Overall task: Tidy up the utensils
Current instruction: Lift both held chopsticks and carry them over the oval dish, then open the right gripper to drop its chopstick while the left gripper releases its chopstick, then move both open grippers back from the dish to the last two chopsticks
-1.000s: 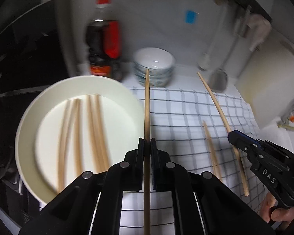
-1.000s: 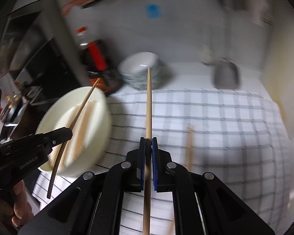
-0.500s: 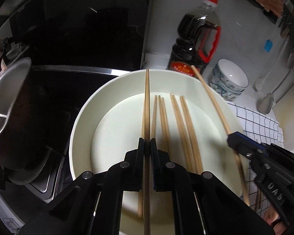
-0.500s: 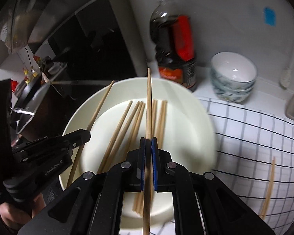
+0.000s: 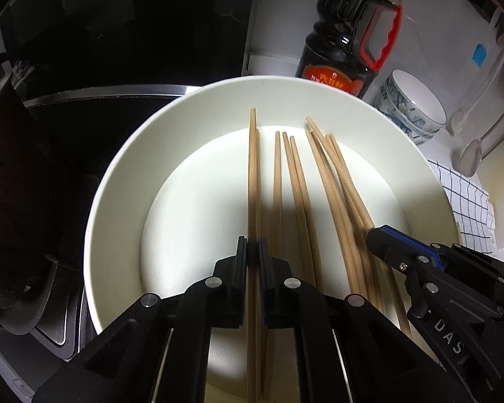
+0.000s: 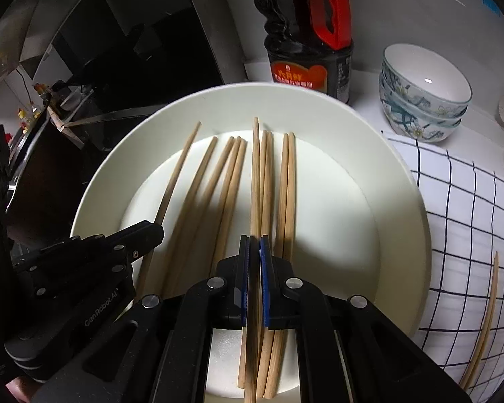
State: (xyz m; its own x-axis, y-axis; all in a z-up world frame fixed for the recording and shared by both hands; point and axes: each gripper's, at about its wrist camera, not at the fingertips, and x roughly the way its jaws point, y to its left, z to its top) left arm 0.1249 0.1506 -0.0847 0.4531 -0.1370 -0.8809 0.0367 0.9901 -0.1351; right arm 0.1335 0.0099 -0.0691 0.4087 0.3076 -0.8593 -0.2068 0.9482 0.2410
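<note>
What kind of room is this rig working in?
Most likely a home kitchen counter. A dark sauce bottle and stacked patterned bowls stand by the wall, ladles hang there, and a white plate holds wooden chopsticks.

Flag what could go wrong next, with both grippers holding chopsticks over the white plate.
1. The left gripper and right gripper are each shut on one chopstick above the white plate. Released from here, either could roll or bounce across the loose chopsticks already there.
2. The two grippers are close together over the plate and could collide.
3. One chopstick left on the checked cloth is easy to overlook.
</note>
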